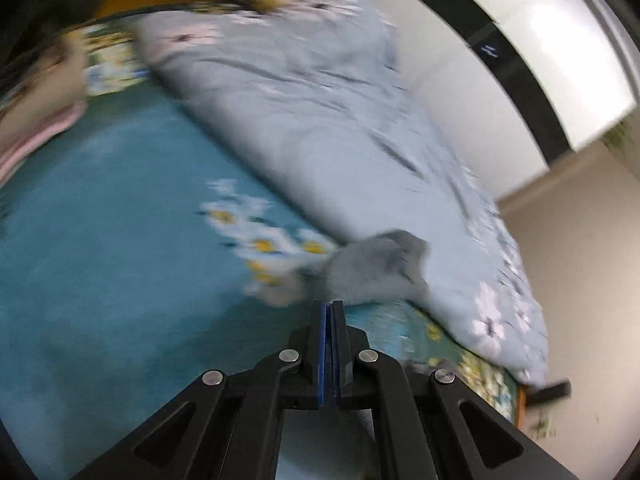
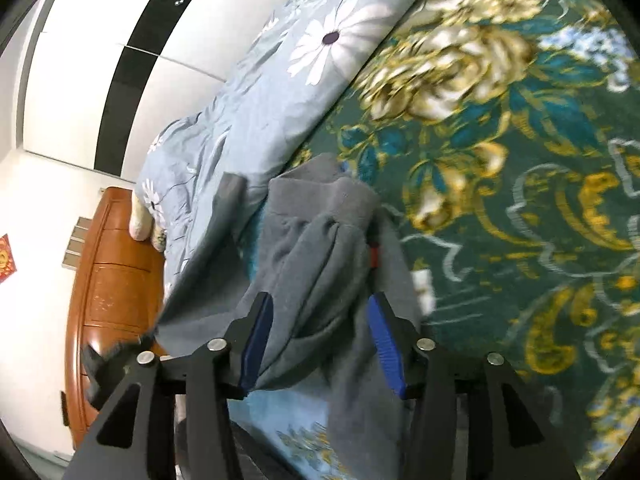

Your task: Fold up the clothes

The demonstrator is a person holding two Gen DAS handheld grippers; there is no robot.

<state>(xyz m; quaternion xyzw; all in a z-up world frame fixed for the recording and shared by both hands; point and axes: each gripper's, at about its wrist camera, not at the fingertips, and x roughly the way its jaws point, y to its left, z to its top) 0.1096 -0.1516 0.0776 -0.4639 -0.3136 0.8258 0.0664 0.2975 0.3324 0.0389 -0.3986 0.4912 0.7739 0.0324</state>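
Jaws: left gripper (image 1: 330,307) looks clamped shut with a grey garment (image 2: 316,248) bunched right at its tips, right gripper (image 2: 320,334) gapes around it, so folding's barely started.

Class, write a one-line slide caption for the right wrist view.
Open right tool straddling a bunched grey garment on a floral bedspread, beside a rolled blue duvet.

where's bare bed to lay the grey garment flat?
Free: the teal sheet between the pink clothing and the rolled quilt. Crowded: along the quilt, where the grey garment bunches between the open right gripper pads. Left gripper is shut.
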